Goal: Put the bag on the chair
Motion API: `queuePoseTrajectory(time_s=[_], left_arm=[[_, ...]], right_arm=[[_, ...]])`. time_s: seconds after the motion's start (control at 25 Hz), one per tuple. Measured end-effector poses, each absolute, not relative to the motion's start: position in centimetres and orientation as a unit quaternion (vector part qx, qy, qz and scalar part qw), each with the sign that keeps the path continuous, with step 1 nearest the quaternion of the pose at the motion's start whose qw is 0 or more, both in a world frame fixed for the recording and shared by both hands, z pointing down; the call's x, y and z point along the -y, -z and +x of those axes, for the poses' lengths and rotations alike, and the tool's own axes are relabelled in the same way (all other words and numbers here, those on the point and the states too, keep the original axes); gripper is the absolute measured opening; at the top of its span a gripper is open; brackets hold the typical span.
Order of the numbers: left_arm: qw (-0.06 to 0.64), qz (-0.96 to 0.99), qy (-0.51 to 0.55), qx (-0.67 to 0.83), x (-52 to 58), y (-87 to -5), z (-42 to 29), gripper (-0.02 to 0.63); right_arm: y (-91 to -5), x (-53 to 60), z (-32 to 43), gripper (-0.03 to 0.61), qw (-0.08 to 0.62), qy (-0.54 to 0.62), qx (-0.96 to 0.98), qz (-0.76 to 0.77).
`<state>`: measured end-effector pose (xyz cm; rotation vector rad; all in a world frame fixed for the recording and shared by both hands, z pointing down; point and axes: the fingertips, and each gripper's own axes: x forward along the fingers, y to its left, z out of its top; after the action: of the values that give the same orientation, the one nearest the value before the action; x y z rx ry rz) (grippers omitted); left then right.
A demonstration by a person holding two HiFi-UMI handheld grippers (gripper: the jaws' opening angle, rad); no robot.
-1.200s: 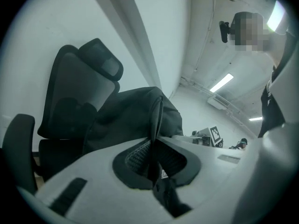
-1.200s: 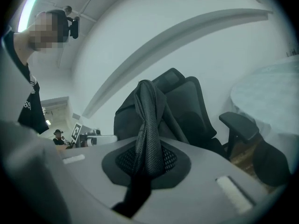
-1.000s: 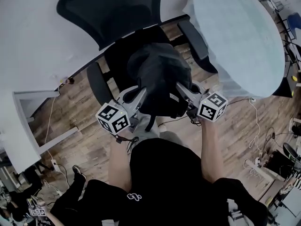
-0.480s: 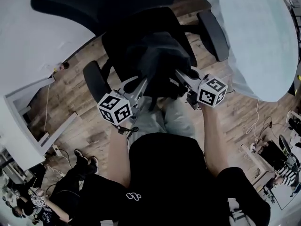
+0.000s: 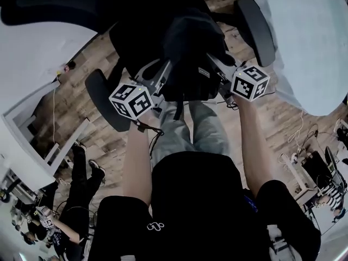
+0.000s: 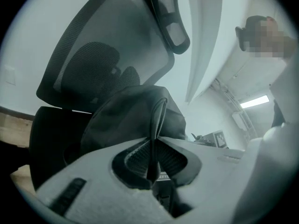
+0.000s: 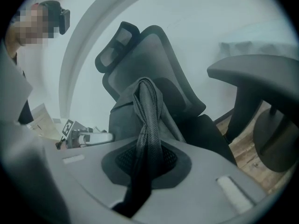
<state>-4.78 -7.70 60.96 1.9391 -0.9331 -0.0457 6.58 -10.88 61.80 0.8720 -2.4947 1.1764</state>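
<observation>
Left gripper (image 5: pixel 165 68) and right gripper (image 5: pixel 213 60) jaws pinch straps of the black backpack (image 5: pixel 187 39) above the office chair (image 5: pixel 256 29); lower evenly, release once it settles

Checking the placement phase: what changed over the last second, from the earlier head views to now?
The left gripper and right gripper carried the bag forward and down over the chair seat; whether it touches the seat can't be judged. The left gripper's jaws have just opened slightly, with the strap still pinched between them. Unchanged: the right gripper stays shut on its own strap, and nothing has been released.
</observation>
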Motion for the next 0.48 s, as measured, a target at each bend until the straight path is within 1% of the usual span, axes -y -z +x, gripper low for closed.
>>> queuePoseTrajectory(time_s=[0.48], left_arm=[[0.504, 0.749, -0.003, 0.429, 13.9, -67.6, -7.2, 0.038]], right_arm=[[-67.1, 16.9, 5.4, 0.061, 0.196, -0.391, 0.837, 0.328]])
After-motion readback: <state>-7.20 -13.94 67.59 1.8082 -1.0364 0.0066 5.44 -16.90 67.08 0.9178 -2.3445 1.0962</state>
